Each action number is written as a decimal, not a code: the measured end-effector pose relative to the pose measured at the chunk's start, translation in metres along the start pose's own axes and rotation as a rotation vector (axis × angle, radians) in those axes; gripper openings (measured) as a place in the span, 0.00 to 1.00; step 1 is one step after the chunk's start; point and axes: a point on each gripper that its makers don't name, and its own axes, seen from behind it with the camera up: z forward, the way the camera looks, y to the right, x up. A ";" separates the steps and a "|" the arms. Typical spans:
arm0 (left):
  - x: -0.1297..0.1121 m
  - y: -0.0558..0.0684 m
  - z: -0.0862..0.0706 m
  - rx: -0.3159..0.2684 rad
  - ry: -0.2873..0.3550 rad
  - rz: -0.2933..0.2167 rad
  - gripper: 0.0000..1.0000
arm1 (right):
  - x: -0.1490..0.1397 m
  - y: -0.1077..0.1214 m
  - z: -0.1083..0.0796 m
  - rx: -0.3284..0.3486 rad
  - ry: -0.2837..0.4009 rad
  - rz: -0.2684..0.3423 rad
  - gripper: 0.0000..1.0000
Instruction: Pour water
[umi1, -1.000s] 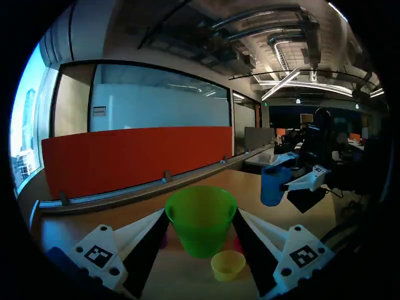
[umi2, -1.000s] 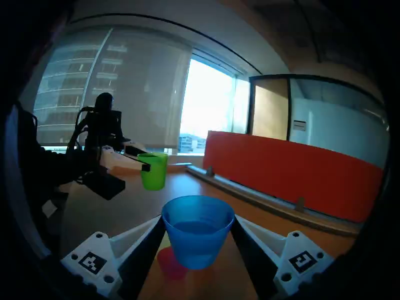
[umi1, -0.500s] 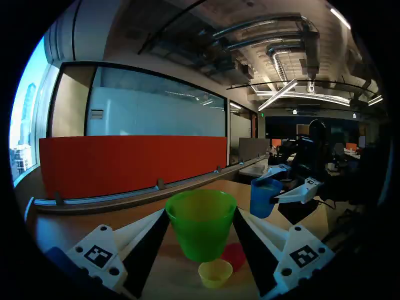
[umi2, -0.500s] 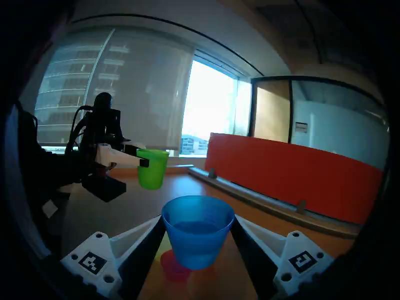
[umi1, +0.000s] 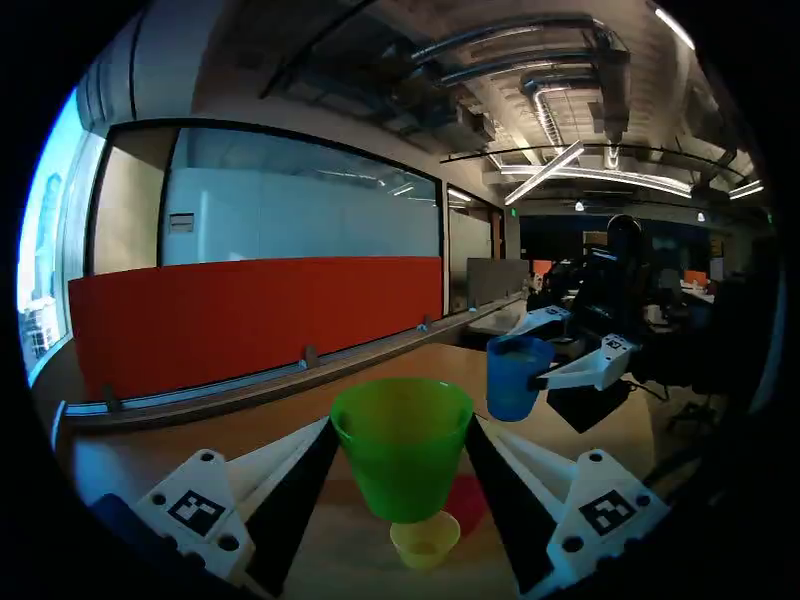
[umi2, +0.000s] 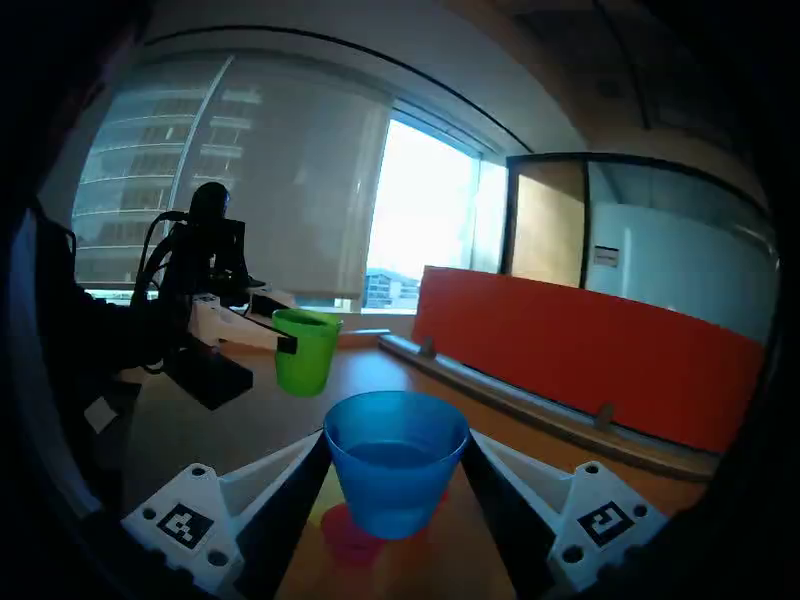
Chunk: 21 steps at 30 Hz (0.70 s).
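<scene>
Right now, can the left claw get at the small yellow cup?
Probably not: the left claw is shut on the green cup, which hangs directly over the yellow cup and blocks it.

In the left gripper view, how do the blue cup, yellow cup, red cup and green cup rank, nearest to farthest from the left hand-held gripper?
From the left hand-held gripper:
1. green cup, in its grasp, centre.
2. yellow cup, just below the green one.
3. red cup, behind the yellow one, slightly right.
4. blue cup, held up farther off, right.
</scene>
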 end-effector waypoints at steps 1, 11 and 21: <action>-0.001 0.001 0.000 -0.003 -0.004 0.001 0.87 | 0.001 0.000 0.001 0.003 0.000 -0.002 0.91; -0.011 0.013 0.002 -0.041 -0.049 0.023 0.87 | 0.008 -0.001 0.006 0.015 -0.004 -0.023 0.91; -0.014 0.023 0.004 -0.072 -0.060 0.032 0.87 | 0.016 0.001 0.016 0.031 -0.008 -0.032 0.91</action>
